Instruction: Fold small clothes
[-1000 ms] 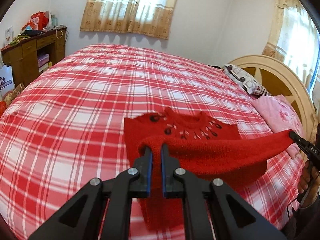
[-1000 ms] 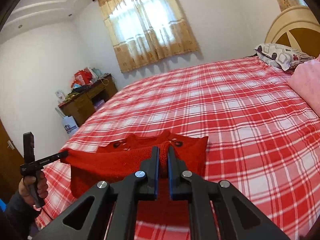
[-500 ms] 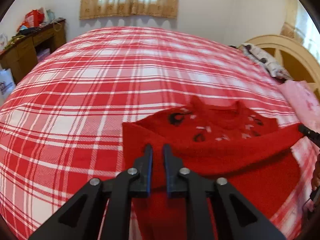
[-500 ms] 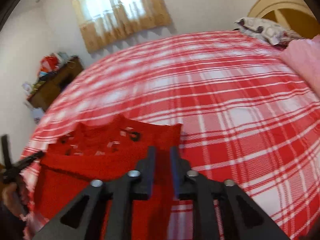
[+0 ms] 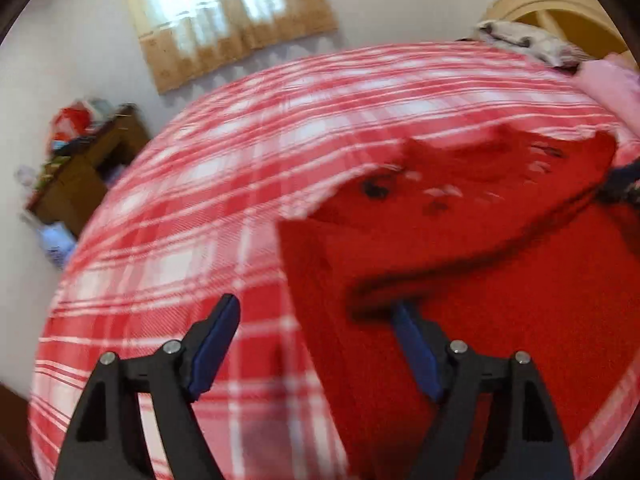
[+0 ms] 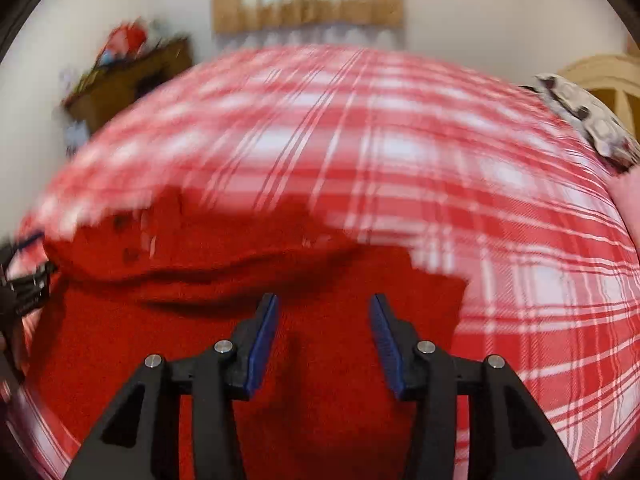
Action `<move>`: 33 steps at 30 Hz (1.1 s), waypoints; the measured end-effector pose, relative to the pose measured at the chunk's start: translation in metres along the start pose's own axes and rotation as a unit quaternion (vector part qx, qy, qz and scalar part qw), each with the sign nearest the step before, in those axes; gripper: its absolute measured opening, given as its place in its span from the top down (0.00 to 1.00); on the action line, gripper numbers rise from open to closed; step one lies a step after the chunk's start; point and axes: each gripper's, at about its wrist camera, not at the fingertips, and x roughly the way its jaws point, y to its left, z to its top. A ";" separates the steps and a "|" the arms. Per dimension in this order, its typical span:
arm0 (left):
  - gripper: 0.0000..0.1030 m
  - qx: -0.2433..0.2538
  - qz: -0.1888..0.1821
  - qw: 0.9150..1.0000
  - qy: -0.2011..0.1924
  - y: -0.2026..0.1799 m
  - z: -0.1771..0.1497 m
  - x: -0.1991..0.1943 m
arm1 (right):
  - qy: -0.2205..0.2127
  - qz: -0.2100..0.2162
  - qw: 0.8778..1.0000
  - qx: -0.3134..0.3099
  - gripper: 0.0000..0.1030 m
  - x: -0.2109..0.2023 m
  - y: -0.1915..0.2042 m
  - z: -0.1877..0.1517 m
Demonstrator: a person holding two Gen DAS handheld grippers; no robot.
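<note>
Both jaws stood wide apart. The left gripper (image 5: 316,320) and right gripper (image 6: 323,316) hovered over the red sweater (image 5: 500,280) (folded, blurred), bed's (image 6: 400,140) six o'clock.

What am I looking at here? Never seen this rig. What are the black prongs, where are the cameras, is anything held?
There is no robot arm. A person holds a two-finger gripper in each hand, and each gripper carries a fisheye camera looking forward along its fingers. That is why the room bulges and the black prongs fill the bottom of each picture.

One picture is from the left gripper, the other from the right gripper. Both look down at a bed with a red and white checked cover.

On the bed lies a small red sweater, its lower part folded up over the body. The job is folding it.

Both grippers are open and hold nothing. The blue pads stand apart just above the cloth. Both pictures are blurred by motion.
</note>
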 end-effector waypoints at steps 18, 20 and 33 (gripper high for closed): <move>0.21 -0.115 -0.063 0.991 -0.003 0.051 -0.063 -0.056 | 0.011 0.035 0.997 0.067 0.51 -0.072 -0.058 -0.117; 0.20 -0.113 -0.076 0.991 -0.003 0.043 -0.069 -0.060 | 0.017 0.043 0.996 0.074 0.51 -0.072 -0.058 -0.127; 0.04 -0.118 -0.047 0.992 0.025 0.033 -0.090 -0.045 | -0.007 0.001 0.999 0.039 0.54 -0.081 -0.030 -0.133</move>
